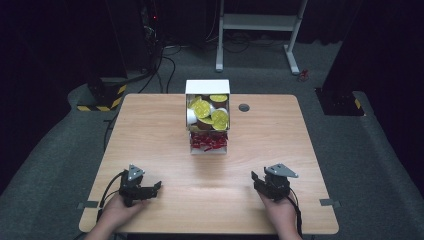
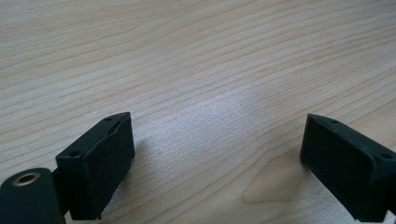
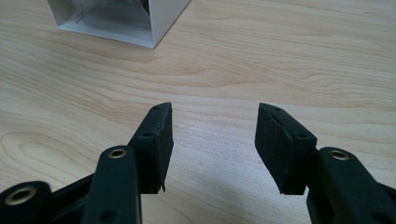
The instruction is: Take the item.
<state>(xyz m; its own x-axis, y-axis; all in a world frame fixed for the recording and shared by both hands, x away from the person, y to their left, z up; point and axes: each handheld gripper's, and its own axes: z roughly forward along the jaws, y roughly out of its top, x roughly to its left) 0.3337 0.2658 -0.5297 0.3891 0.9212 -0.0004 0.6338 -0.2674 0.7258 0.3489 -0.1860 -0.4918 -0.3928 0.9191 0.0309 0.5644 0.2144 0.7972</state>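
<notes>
A white box (image 1: 207,87) stands at the middle of the wooden table (image 1: 150,130), toward the far side. Its upper part holds several yellow-lidded cups (image 1: 210,112); its lower front part holds red packets (image 1: 208,141). My left gripper (image 1: 157,186) rests low at the near left, held by a hand, jaws wide apart over bare wood (image 2: 215,135). At the near right, my right gripper (image 1: 255,177) is open too, nothing between its pads (image 3: 212,135). A corner of the white box (image 3: 159,28) lies ahead of it, to the upper left.
A small dark round grommet (image 1: 244,107) sits in the tabletop right of the box. Beyond the table are a white metal frame (image 1: 257,22), cables on the grey floor and a black-and-yellow striped base (image 1: 102,97) at the far left.
</notes>
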